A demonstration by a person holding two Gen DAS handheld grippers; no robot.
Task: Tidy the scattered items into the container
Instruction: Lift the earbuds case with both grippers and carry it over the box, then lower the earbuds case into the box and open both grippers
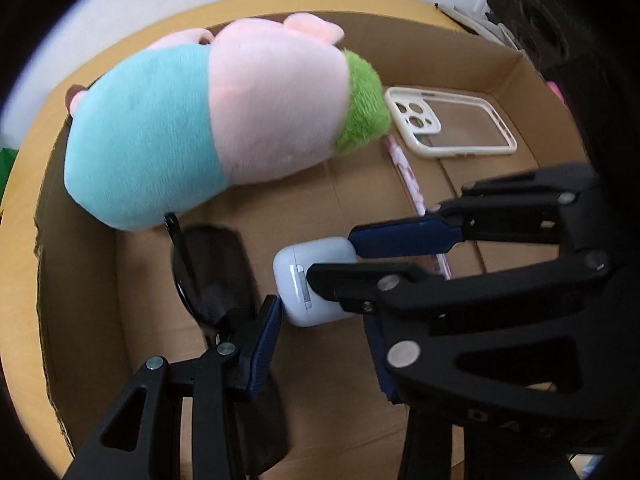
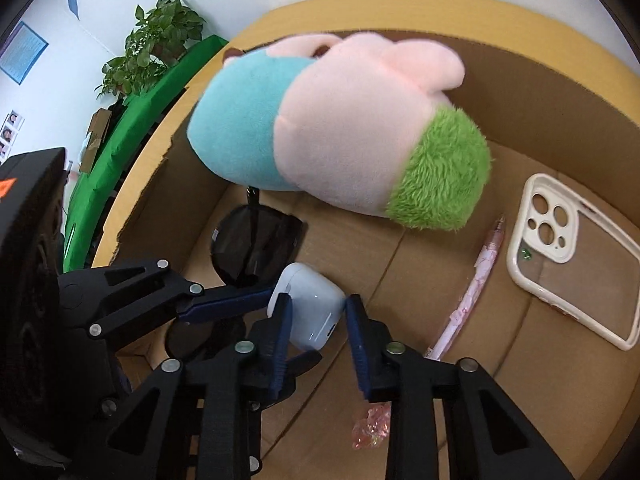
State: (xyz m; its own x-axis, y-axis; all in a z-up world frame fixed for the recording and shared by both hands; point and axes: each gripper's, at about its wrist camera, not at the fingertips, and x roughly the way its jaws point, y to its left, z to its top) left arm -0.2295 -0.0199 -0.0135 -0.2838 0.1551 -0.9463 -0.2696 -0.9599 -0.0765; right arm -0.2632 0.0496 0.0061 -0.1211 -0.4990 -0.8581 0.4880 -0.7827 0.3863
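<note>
A white earbuds case (image 1: 310,282) (image 2: 310,306) sits low inside the cardboard box (image 1: 80,280) (image 2: 540,92). My right gripper (image 2: 316,320) is closed on the case, one blue pad on each side; it shows in the left wrist view (image 1: 334,258) reaching in from the right. My left gripper (image 1: 324,344) is open around the case, its left pad (image 1: 266,344) close beside it; its right finger is hidden behind the right gripper. A pink, teal and green plush pig (image 1: 208,120) (image 2: 340,132) lies in the box.
In the box lie black sunglasses (image 1: 212,276) (image 2: 256,244), a pink pen (image 1: 408,176) (image 2: 476,284), a cream phone case (image 1: 448,124) (image 2: 568,256) and a pink hair clip (image 2: 372,428). A potted plant (image 2: 152,44) stands beyond the table.
</note>
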